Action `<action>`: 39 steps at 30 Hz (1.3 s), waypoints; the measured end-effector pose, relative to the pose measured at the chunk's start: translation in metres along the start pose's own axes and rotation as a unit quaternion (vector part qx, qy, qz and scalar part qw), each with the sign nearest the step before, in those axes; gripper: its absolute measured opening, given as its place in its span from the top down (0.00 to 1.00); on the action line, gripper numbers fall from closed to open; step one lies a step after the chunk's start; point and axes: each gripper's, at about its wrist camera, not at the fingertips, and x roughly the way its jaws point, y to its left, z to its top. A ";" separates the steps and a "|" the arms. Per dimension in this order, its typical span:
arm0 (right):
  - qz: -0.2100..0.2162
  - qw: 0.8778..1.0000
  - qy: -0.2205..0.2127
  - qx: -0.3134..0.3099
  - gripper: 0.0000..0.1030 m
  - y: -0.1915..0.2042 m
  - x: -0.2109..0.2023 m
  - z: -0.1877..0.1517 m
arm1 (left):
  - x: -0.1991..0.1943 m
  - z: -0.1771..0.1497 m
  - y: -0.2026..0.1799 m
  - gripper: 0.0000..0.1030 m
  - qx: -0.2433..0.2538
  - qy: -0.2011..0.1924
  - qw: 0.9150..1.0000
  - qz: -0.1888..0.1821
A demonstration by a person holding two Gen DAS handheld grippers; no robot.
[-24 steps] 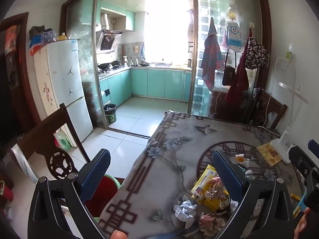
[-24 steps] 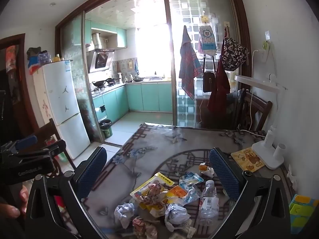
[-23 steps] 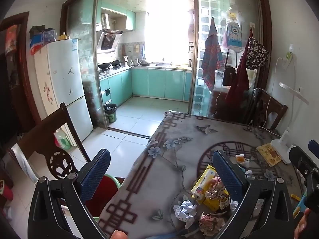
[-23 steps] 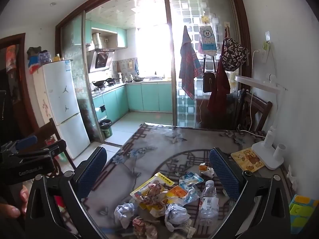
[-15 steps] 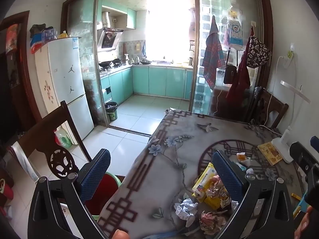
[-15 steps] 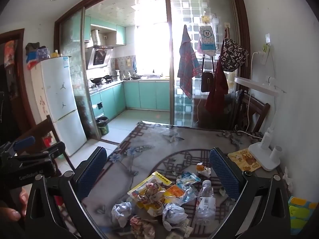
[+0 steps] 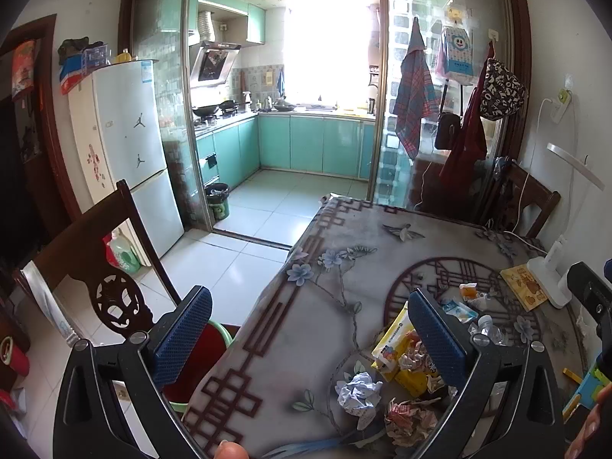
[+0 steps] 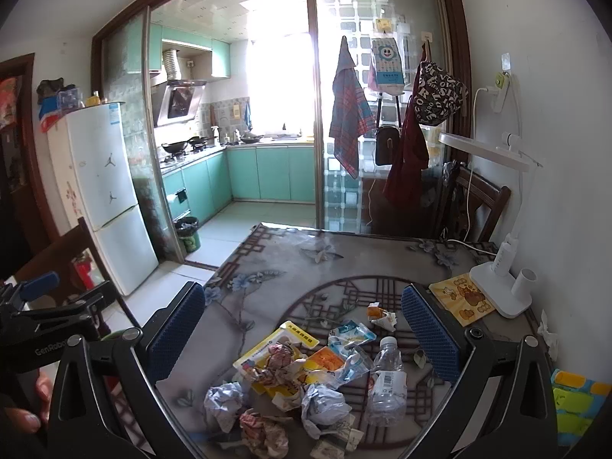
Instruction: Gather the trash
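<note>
**Litter heaped at near end of patterned worktop, both tools spread wide**

Beyond the dining corner, a sliding glass door stands open on a turquoise kitchen with pale floor tiles. The worktop (image 8: 290,267), under a flower-and-lattice cover, lies bare across its far half; its left edge drops to tiled floor, where a dark wooden chair (image 7: 95,252) stands just beside it and a green-rimmed red bin (image 7: 206,344) sits below the edge. Against the right wall, a white desk lamp (image 8: 501,287) and a yellow booklet (image 8: 463,298) fill the corner.

The trash (image 8: 306,375) clusters near the front edge: crumpled paper balls, yellow snack wrappers and a clear plastic bottle (image 8: 386,378) lying on its side, pieces touching and overlapping.

The left tool (image 7: 310,340) hangs over the worktop's left edge, its blue pads far apart and empty. The right tool (image 8: 302,332) hovers above the heap, equally wide, touching nothing.
</note>
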 end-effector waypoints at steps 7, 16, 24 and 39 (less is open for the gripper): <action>-0.006 1.000 0.005 -0.003 0.00 -0.002 0.004 0.001 | 0.008 0.002 0.000 0.00 -0.001 0.003 1.000 0.003; -0.003 1.000 0.010 -0.001 0.00 -0.004 0.012 0.001 | 0.016 0.000 -0.001 0.00 0.004 0.008 1.000 0.007; -0.001 1.000 0.016 -0.003 0.00 -0.004 0.019 0.001 | 0.025 0.001 -0.001 0.00 0.006 0.014 1.000 0.012; -0.006 1.000 0.021 0.007 0.00 -0.007 0.020 0.001 | 0.029 -0.001 0.000 0.00 0.005 0.020 1.000 0.016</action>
